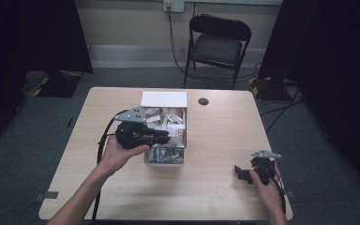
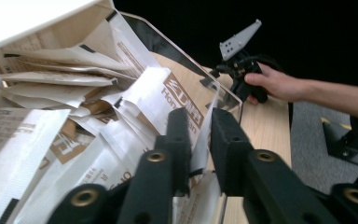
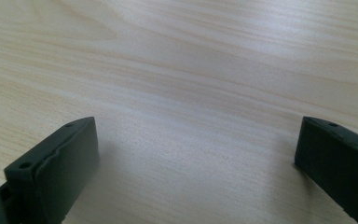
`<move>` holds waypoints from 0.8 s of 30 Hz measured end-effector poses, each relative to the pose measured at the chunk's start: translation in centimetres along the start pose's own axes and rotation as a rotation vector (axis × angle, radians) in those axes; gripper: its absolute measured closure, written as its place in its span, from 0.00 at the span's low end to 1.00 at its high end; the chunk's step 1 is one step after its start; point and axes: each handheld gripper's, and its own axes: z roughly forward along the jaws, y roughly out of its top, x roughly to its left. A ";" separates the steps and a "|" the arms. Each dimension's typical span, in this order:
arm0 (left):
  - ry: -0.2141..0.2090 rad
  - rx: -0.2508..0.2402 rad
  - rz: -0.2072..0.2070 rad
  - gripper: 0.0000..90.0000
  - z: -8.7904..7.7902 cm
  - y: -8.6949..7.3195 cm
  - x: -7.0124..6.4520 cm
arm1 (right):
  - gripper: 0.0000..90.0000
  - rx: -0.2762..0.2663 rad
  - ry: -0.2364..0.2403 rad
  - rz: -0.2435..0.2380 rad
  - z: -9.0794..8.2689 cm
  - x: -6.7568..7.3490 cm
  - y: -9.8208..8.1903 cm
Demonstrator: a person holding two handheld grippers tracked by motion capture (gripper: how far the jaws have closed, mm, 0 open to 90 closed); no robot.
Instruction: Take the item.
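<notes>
A clear box (image 1: 165, 160) with a white lid (image 1: 164, 99) raised at its far side stands mid-table, stuffed with white and brown paper sachets (image 1: 168, 116). My left gripper (image 1: 167, 137) reaches into the box from the left. In the left gripper view its jaws (image 2: 199, 128) stand nearly together, pinching the edge of a white sachet (image 2: 179, 98) with brown print beside the box's clear wall (image 2: 223, 95). My right gripper (image 1: 240, 172) rests near the table's front right corner. Its jaws (image 3: 198, 140) are wide apart over bare wood, holding nothing. The right gripper (image 2: 240, 70) and its hand appear beyond the box.
A black folding chair (image 1: 218, 44) stands behind the table. A small black round grommet (image 1: 203, 101) sits right of the lid. The light wooden table (image 1: 215, 140) has bare room to the right and front of the box. Cables trail off its front edge.
</notes>
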 end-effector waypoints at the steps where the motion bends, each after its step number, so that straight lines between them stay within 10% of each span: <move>1: -0.002 0.004 0.004 0.91 0.0 0.0 0.0 | 0.00 0.000 0.000 0.000 0.0 0.0 0.0; 24: -0.005 -0.050 -0.041 1.00 -0.8 0.0 0.5 | 0.00 0.000 0.000 0.000 0.0 0.0 0.0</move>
